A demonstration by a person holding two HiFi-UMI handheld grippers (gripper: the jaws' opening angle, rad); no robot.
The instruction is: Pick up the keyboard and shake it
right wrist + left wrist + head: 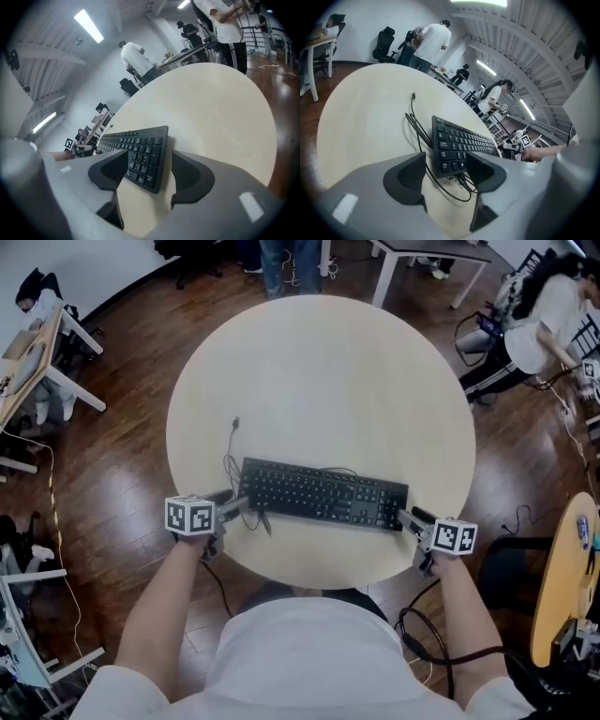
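A black keyboard (323, 495) lies flat near the front of the round pale table (319, 371). My left gripper (242, 505) stands at its left end. In the left gripper view that end of the keyboard (457, 140) sits between the wide-apart jaws of this gripper (446, 168), with table showing beside the left pad (411, 172). My right gripper (410, 517) stands at the right end. The right gripper view shows the keyboard (144, 157) between the spread jaws of that gripper (149, 172), and a gap shows at the right pad (188, 171). Neither pair of pads presses on it.
The keyboard's black cable (231, 460) loops on the table left of it and runs under my left jaws (454, 185). Around the table are desks, office chairs, a seated person (539, 320) at the back right and a yellow round table (562, 587) at the right.
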